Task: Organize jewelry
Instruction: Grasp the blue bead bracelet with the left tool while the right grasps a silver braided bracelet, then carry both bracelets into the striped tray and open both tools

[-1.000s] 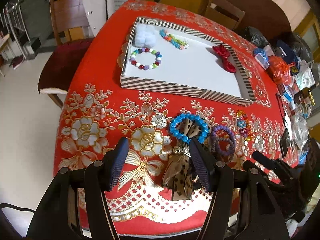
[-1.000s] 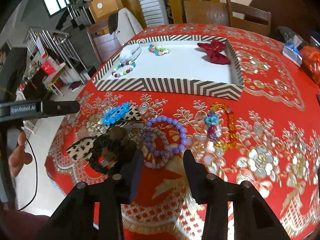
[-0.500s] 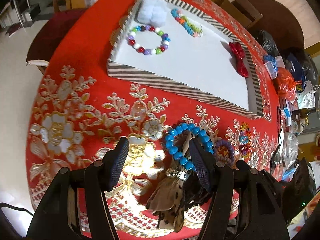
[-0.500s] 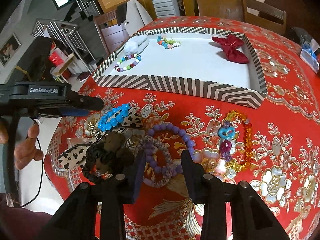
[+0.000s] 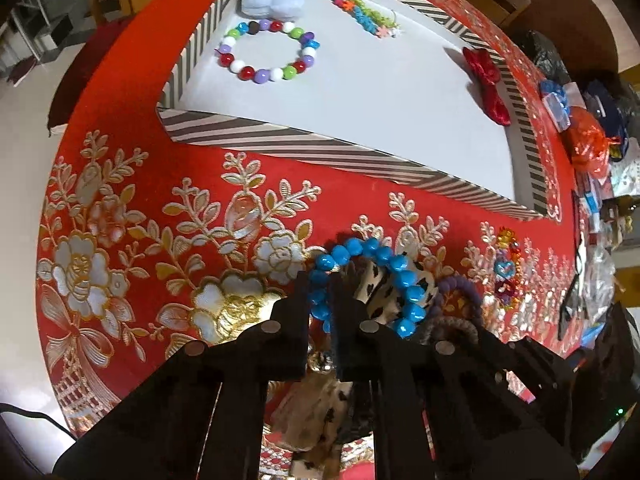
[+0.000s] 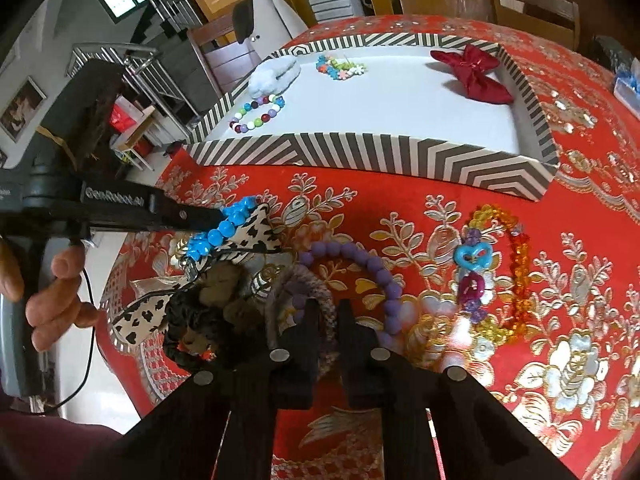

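both claws have just closed near the striped tray (image 5: 360, 152): left claw (image 5: 322, 300) pinching the blue bead bracelet (image 5: 384, 276), right claw (image 6: 329, 322) pinching the woven purple band (image 6: 308, 292); tangled neighbours, like the leopard bow (image 5: 384, 284), could drag along.

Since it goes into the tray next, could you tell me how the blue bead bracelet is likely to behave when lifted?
The blue bead bracelet would probably hang floppy from the left gripper, being strung beads. It overlaps the leopard-print bow, so it may drag that.
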`<state>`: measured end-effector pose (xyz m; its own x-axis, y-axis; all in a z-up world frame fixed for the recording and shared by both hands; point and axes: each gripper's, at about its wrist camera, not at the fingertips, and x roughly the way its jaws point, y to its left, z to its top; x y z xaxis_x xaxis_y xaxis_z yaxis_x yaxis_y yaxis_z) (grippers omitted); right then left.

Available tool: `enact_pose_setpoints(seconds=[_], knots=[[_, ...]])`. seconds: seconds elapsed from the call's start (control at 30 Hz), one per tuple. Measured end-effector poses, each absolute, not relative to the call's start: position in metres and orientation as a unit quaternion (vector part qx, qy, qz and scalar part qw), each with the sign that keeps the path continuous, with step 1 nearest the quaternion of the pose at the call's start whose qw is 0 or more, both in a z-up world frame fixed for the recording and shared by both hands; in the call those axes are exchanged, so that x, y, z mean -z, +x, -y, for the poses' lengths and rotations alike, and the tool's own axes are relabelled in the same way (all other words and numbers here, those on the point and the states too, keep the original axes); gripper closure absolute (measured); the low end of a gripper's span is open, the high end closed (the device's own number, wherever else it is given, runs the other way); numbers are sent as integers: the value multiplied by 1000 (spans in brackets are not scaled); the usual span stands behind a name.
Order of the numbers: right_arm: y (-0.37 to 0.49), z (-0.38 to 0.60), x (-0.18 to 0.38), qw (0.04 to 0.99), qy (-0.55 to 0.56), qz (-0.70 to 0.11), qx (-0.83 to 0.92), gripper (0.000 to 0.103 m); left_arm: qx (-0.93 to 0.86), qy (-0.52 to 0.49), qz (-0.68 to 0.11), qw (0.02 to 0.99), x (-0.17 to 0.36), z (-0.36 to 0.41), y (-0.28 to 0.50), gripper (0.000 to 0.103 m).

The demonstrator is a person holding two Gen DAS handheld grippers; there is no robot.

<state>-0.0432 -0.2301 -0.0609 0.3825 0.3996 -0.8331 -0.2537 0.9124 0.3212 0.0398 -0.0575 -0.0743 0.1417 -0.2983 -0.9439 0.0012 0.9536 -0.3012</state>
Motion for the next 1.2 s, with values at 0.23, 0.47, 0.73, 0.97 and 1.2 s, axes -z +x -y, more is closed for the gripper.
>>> enact_pose_setpoints(seconds=[0.23, 0.47, 0.73, 0.97, 1.2], knots=[[-53, 242, 33, 840, 92, -495, -203, 96, 124, -141, -615, 766, 40, 42, 37, 96], [-55, 255, 2, 856, 109, -466, -195, 96, 141, -152, -580, 788, -1, 33, 36, 96], [-42, 258, -9, 862, 114, -454, -194, 96, 143, -142, -557, 805, -31, 31, 46, 96], [-16, 265, -18, 867, 112, -447, -190, 96, 140, -125, -544, 818, -46, 45, 66, 96], [22, 279, -15, 865, 122, -452, -179, 96, 140, -107, -549, 817, -42, 72, 97, 96]])
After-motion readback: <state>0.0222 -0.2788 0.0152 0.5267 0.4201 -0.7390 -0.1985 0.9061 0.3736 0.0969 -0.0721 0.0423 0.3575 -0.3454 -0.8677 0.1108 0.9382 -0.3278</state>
